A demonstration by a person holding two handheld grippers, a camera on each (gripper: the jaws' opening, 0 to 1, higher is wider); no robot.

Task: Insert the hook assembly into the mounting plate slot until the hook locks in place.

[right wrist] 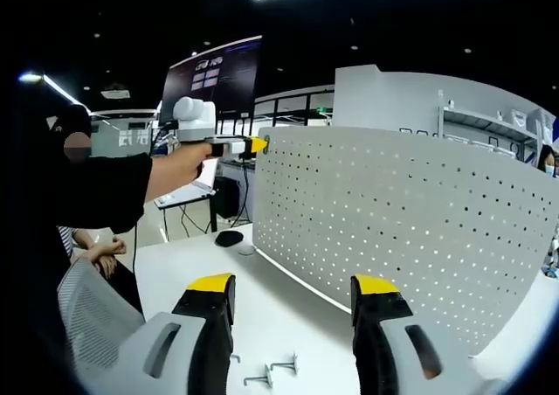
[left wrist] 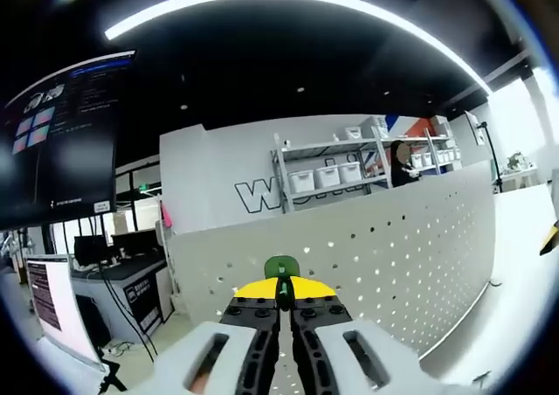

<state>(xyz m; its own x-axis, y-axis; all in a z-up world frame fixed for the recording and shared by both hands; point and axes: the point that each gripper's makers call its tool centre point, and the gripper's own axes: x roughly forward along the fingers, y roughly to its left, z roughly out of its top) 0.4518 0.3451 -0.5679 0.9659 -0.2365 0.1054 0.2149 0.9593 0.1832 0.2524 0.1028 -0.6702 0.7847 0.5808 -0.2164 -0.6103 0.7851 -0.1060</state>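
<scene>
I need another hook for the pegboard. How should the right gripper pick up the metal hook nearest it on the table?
Take the right-hand metal hook by its straight shank, coming from above with the right gripper open: it lies flat on the white table, apart from the other hook.

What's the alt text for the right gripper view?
The right gripper hangs open over a white table, facing an upright white pegboard. Two small metal hooks lie on the table between its jaws. At the pegboard's upper left corner, a person's hand holds the left gripper.

"Wo…" outlined letters on grey wall (left wrist: 262, 194), rest hidden
</scene>
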